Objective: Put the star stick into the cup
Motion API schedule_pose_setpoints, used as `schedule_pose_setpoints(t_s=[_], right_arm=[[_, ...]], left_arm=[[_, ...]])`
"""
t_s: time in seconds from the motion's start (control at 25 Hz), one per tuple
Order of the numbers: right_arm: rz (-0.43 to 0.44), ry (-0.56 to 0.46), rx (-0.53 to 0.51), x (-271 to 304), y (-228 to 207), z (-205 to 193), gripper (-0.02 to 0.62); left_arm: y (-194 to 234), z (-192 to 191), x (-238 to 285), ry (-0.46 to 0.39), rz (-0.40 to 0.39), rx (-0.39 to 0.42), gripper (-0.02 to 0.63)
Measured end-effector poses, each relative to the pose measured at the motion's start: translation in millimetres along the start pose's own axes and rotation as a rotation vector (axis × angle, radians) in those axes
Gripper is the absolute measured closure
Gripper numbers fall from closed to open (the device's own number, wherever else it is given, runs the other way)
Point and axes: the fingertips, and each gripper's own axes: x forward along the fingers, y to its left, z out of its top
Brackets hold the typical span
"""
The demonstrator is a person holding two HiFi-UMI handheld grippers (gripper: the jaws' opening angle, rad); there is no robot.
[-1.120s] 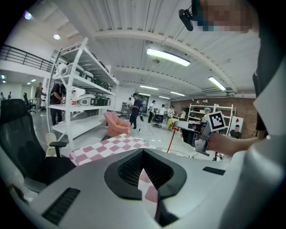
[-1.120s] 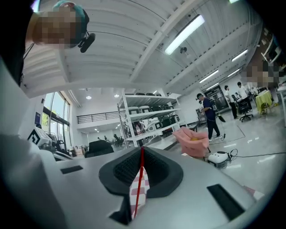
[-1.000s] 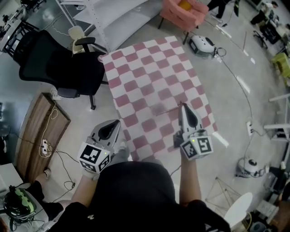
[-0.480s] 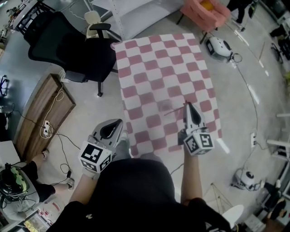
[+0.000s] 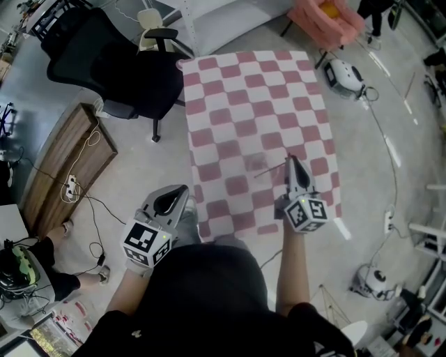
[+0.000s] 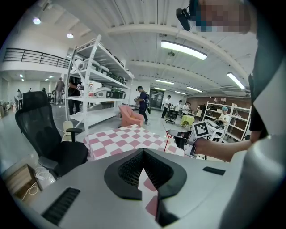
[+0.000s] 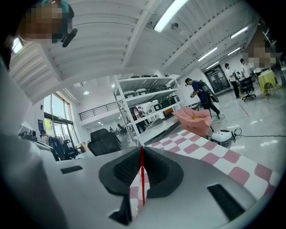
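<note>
We set the head view above the person's shoulders, facing steeply down onto the left gripper (image 5: 180, 192), the right gripper (image 5: 292, 162) and the checkered cloth (image 5: 258, 118) well below. Each gripper view sits close behind its own jaws and faces nearly level along them, across the cloth towards the hall. All three views share the cloth, the black office chair (image 5: 104, 70) and the pink armchair (image 5: 324, 17).

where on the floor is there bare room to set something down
The far half of the checkered mat, between the office chair and the robot vacuum, lies bare. So does the grey floor strip between the wooden panel and the mat's left edge. Crowded: the right side, with cables.
</note>
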Motion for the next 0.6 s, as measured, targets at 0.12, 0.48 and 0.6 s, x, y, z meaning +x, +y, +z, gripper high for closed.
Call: schedule_pose_setpoints(t_s=[0.12, 0.48, 0.6], right_arm=[[-0.005, 0.0, 0.016, 6, -10, 1, 0.569], [0.0, 0.017, 0.011, 22, -20, -3, 0.568], [-0.002, 0.034, 0.017, 26, -22, -8, 0.544]], left_arm=[[-2, -2, 1, 0.004, 0.002, -0.004, 0.566], [-2, -5, 6, 0.011, 0.002, -0.01, 0.566], [0, -6, 6, 0.006, 0.007, -0.012, 0.566]])
